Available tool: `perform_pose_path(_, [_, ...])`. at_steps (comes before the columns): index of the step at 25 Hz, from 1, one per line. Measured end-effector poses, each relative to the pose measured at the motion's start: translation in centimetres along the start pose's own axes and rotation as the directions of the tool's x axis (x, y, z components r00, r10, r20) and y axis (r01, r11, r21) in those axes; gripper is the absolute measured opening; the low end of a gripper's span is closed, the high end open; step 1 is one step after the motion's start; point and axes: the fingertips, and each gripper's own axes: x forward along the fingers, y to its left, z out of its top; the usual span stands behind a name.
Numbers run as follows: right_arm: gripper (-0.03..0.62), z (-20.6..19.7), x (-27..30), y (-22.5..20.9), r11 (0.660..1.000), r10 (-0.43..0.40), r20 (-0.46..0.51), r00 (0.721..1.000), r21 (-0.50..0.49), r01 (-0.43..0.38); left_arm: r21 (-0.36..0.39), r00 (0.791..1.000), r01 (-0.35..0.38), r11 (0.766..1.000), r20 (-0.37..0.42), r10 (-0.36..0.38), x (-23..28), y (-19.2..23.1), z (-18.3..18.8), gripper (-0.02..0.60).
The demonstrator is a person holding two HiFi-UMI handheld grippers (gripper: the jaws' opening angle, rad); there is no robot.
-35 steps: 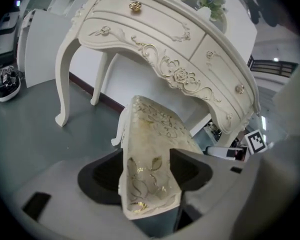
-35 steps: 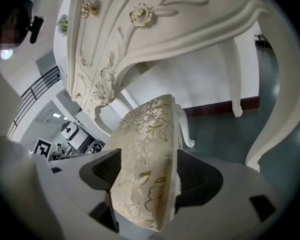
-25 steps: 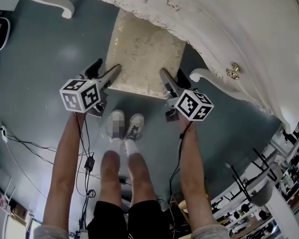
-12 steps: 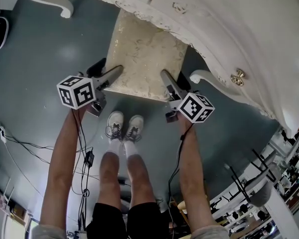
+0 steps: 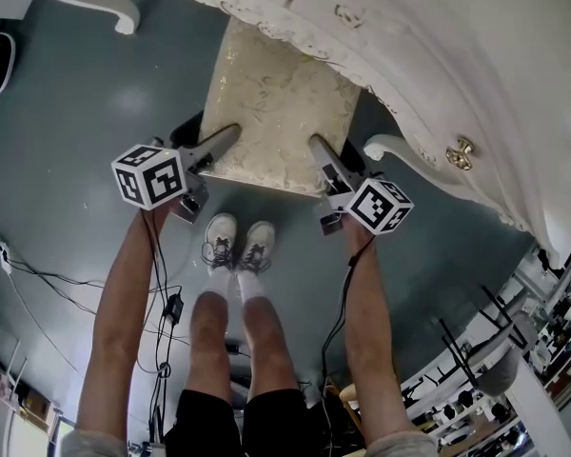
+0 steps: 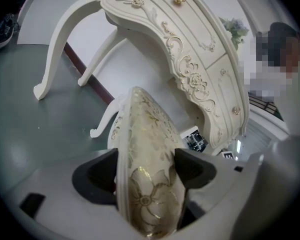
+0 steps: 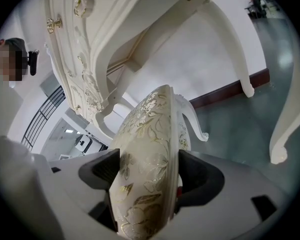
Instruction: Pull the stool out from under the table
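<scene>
nearest the body, the person's white shoes [image 5: 238,241] stand on the grey-green floor [image 5: 86,103], just beside the seat's near edge.

the left gripper [image 6: 147,170] is clamped on the near left corner of the cream padded stool with gold floral upholstery [image 5: 276,103]. one dark pad bears on each face of the cushion edge. the right gripper [image 7: 149,173] is clamped the same way on the near right corner.

the stool stands on the floor with its near part in the open. its far end lies under the white carved table with curved legs [image 5: 438,55].

handling, as judged:
- the cushion is likely soft and will give under the pads. the frame beneath is likely stiff.
- the fabric may slip, so seat the pads deep enough to bear on the firm white rim under the padding.
- the weight appears moderate, and the legs should slide on the smooth floor.
- pull both corners evenly and level. an uneven pull would turn the seat toward the scrolled table leg [image 5: 390,147] near its right side.
</scene>
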Motion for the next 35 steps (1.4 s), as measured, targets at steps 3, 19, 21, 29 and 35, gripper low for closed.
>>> perform_pose_path(3, [0.356, 0.0, 0.0, -0.1, 1.0, -0.004, 0.001, 1.0, 0.005, 0.004, 0.002, 1.0, -0.002, 1.0, -0.002, 0.002, 0.1, 0.0, 0.0, 0.337])
perform_pose_path(19, [0.356, -0.3, -0.1, -0.2, 1.0, -0.021, -0.029, 0.999, -0.005, 0.02, 0.019, 0.998, -0.015, 1.0, -0.067, 0.016, -0.1, 0.1, -0.4, 0.338])
perform_pose_path(21, [0.357, -0.5, -0.1, -0.3, 1.0, -0.025, -0.028, 0.999, -0.007, 0.024, 0.022, 0.998, -0.018, 1.0, -0.065, 0.019, -0.1, 0.1, -0.6, 0.337])
perform_pose_path(29, [0.357, 0.5, -0.9, 1.1, 0.999, -0.031, 0.008, 0.999, 0.012, 0.031, 0.039, 0.999, -0.024, 0.999, -0.029, 0.025, -1.3, -1.1, 0.8, 0.337])
perform_pose_path(35, [0.356, 0.7, -1.5, 2.0, 0.999, -0.034, 0.023, 0.999, 0.025, 0.034, 0.056, 0.999, -0.048, 0.997, -0.01, 0.049, -2.2, -1.7, 1.1, 0.337])
